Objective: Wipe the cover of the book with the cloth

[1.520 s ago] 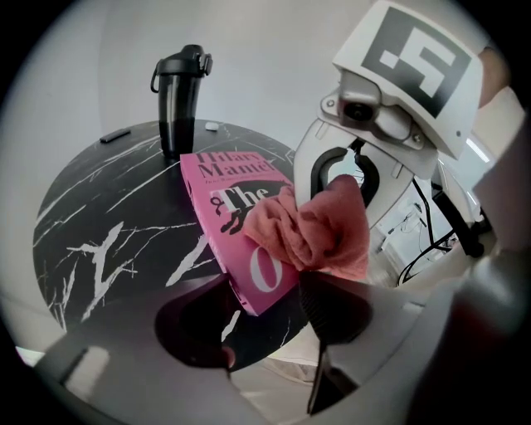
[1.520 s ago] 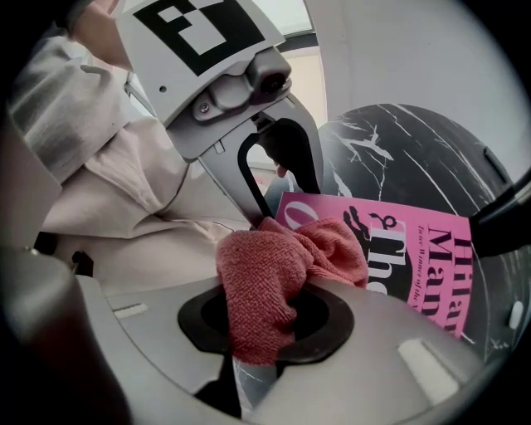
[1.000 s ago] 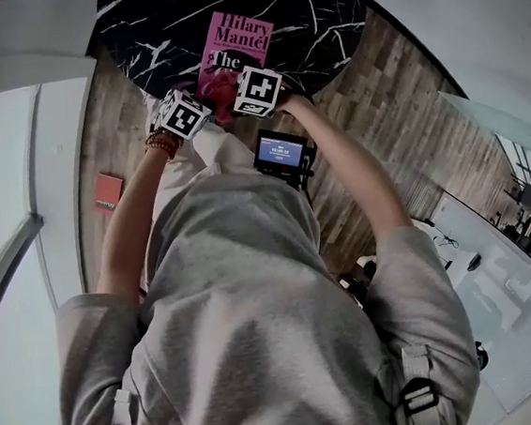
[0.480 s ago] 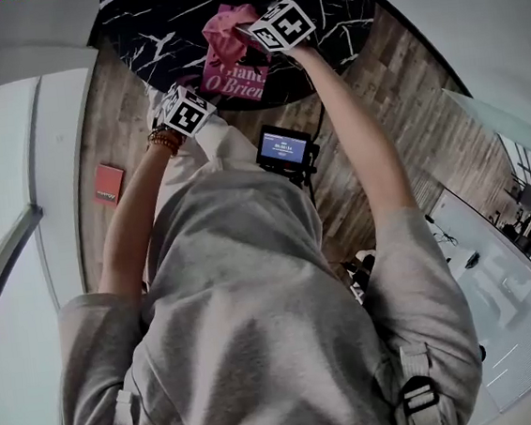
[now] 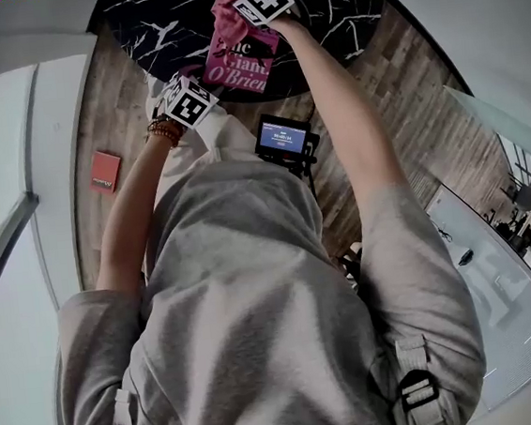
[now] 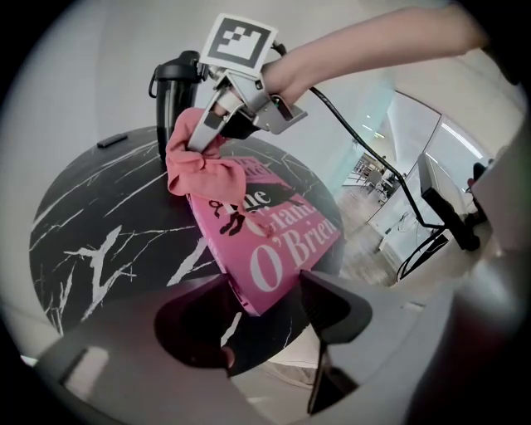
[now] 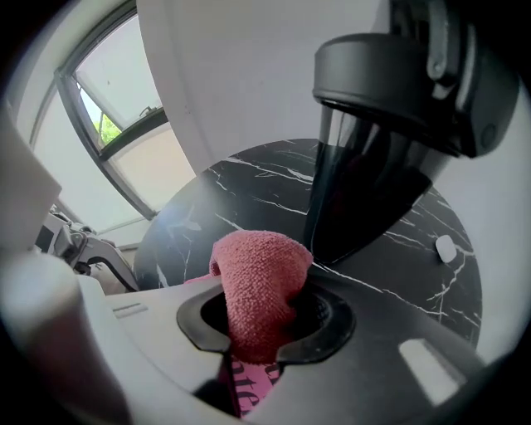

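Note:
A pink book [image 5: 243, 66] lies on the round black marble table [image 5: 330, 21], its title side up. A pink-red cloth [image 5: 228, 11] is bunched on the book's far end. My right gripper [image 5: 258, 9] is shut on that cloth [image 7: 259, 290], which fills the space between its jaws. In the left gripper view the right gripper [image 6: 207, 139] presses the cloth [image 6: 199, 170] onto the cover [image 6: 265, 241]. My left gripper [image 6: 265, 314] stands open at the table's near edge, and the book's near corner reaches in between its jaws.
A tall black lidded mug [image 6: 172, 87] stands just beyond the cloth, close to the right gripper [image 7: 261, 332]. A small dark bar [image 6: 112, 141] and a small white item [image 7: 445, 247] lie on the table. A red pad [image 5: 105, 171] lies on the wooden floor at left.
My right gripper has carried the cloth from the book's near end up over the cover to its far end, uncovering the lower title. The left gripper has stayed at the near corner.

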Motion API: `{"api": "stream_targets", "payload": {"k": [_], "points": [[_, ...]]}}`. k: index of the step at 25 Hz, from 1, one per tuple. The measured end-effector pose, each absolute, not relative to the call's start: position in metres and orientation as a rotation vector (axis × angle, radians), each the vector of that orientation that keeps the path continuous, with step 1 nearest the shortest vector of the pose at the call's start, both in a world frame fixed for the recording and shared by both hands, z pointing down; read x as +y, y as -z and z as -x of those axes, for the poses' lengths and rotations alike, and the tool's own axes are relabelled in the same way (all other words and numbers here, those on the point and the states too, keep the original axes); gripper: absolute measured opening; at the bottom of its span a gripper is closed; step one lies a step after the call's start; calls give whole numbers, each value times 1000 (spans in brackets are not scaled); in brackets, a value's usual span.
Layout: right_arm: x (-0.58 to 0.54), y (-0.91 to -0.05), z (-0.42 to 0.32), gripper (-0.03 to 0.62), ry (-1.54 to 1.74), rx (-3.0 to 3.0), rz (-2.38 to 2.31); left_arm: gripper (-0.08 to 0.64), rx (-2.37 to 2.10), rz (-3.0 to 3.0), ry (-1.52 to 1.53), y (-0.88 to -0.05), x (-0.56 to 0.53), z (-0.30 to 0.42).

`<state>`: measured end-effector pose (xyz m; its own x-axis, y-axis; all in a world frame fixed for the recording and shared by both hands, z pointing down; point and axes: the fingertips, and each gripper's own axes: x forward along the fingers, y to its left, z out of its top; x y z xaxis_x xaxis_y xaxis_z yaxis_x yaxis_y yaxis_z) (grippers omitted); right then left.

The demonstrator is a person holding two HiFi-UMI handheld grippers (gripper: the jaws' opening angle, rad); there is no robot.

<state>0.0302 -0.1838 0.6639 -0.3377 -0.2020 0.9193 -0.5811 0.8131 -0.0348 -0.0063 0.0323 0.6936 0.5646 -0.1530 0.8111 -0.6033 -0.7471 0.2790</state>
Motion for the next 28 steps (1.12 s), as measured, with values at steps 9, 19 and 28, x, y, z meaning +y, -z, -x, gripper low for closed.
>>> {"api": "stream_targets", "payload": {"k": [9, 19, 28], "points": [[-179, -669, -29, 117, -489, -1908, -556, 259, -586, -2259, -1094, -694, 32, 6], [-163, -671, -24, 117, -459, -1922, -516, 261, -619, -2285, -1064, -696, 33, 7], [-150, -670, -18, 117, -455, -1930, -494, 261, -638, -2291, -1056, -693, 33, 8]]}}
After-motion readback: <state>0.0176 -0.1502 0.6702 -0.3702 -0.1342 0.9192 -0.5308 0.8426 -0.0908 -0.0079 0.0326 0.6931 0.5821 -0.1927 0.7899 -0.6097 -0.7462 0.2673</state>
